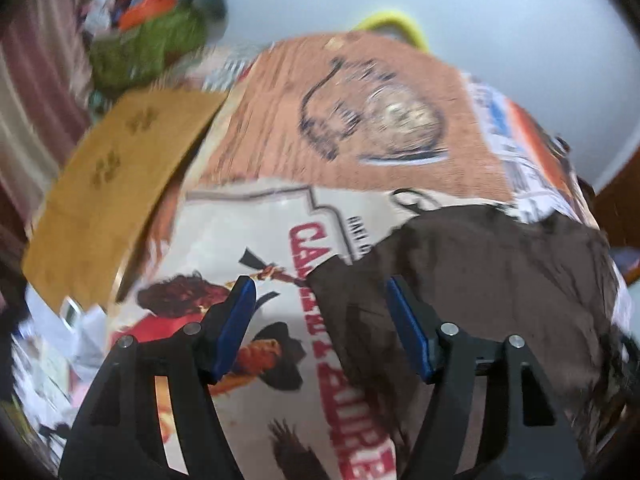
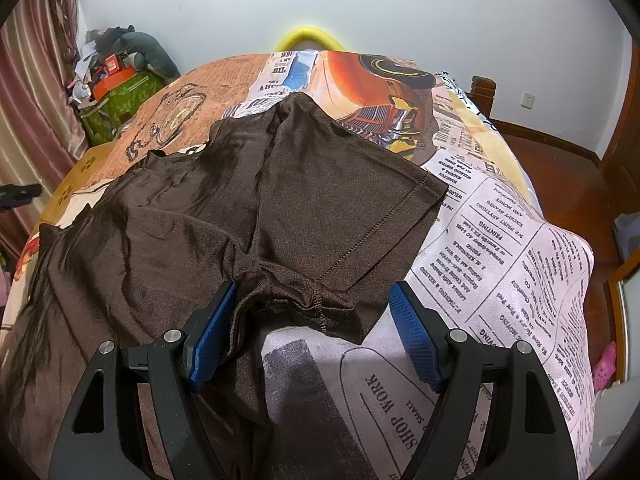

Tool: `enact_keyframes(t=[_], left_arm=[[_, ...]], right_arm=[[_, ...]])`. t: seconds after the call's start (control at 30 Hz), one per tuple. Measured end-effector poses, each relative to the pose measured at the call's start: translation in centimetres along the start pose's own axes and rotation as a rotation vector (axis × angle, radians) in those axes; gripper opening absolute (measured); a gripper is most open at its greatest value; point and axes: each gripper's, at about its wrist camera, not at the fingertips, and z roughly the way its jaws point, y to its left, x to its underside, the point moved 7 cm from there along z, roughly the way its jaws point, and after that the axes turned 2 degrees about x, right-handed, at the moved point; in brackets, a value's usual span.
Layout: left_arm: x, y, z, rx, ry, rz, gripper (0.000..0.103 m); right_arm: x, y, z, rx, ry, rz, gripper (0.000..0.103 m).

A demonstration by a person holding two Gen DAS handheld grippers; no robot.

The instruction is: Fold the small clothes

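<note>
A shiny brown garment (image 2: 320,208) lies spread on the printed bed cover (image 2: 500,240), one stitched-hem flap folded over its middle. My right gripper (image 2: 313,287) stands open at the near edge. The bunched seam of the garment sits between its blue pads (image 2: 416,340), and the left pad touches the cloth. In the blurred left wrist view the brown garment (image 1: 500,280) fills the right side. My left gripper (image 1: 320,280) is open over the garment's left edge, with cloth under the right finger and bare bed cover (image 1: 260,232) under the left finger.
A tan mat with paw prints (image 1: 116,196) lies at the bed's far left. A green bag piled with clutter (image 2: 116,104) stands by the curtain (image 2: 36,112). A yellow tube (image 2: 310,38) shows behind the bed. Wooden floor (image 2: 560,152) and a pink slipper (image 2: 606,364) lie to the right.
</note>
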Motion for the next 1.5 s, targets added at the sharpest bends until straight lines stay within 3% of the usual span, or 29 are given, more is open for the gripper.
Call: enact_keyframes(t=[0.23,0.3,0.4,0.43,0.47,0.5,0.67,0.77,0.97,1.2,1.4,1.5], left_arm=[[0.8,0.8,6.8,0.078,0.157,-0.088,0.067],[1.6,0.4,8.2,0.073,0.193,-0.084,0.060],[2.0,-0.2,9.0,0.060,0.176,-0.045,0.039],[2.0,-0.3,9.0,0.056,0.172,-0.034,0.019],[2.0,-0.5,9.0,0.066,0.174,-0.030,0.010],[2.0,-0.7,8.9,0.076,0.171,-0.030,0.009],[0.9,-1.7,6.8,0.038,0.113,0.028,0.006],[-0.6,-3.4,3.3,0.042,0.023,0.072,0.006],[-3.0,-9.3,-1.4,0.111,-0.060,0.114,0.006],[-0.5,-17.6,0.1,0.184,0.035,0.230,0.006],[3.3,-20.1,4.3,0.188,0.187,0.265,0.006],[3.8,-20.4,4.2,0.154,0.161,0.320,0.011]], right_arm=[[0.1,0.1,0.1,0.003,0.002,-0.001,0.075],[0.1,0.1,0.1,0.001,0.001,0.000,0.074],[0.0,0.2,0.0,0.004,0.006,-0.006,0.074],[-0.1,0.3,-0.1,0.006,0.011,-0.008,0.074],[-0.2,0.3,-0.3,0.006,0.015,-0.012,0.074],[-0.3,0.3,-0.5,0.003,0.014,-0.012,0.074],[-1.1,0.0,-2.4,0.009,-0.029,-0.011,0.074],[-1.6,-0.5,-3.6,0.011,-0.058,-0.007,0.074],[-2.0,-1.7,-4.2,0.031,-0.082,0.021,0.074],[-0.8,-2.3,-4.4,0.012,-0.065,0.049,0.074],[-1.4,-2.9,-4.6,0.026,-0.073,0.015,0.074],[-2.1,-3.4,-4.2,0.018,-0.073,0.029,0.074]])
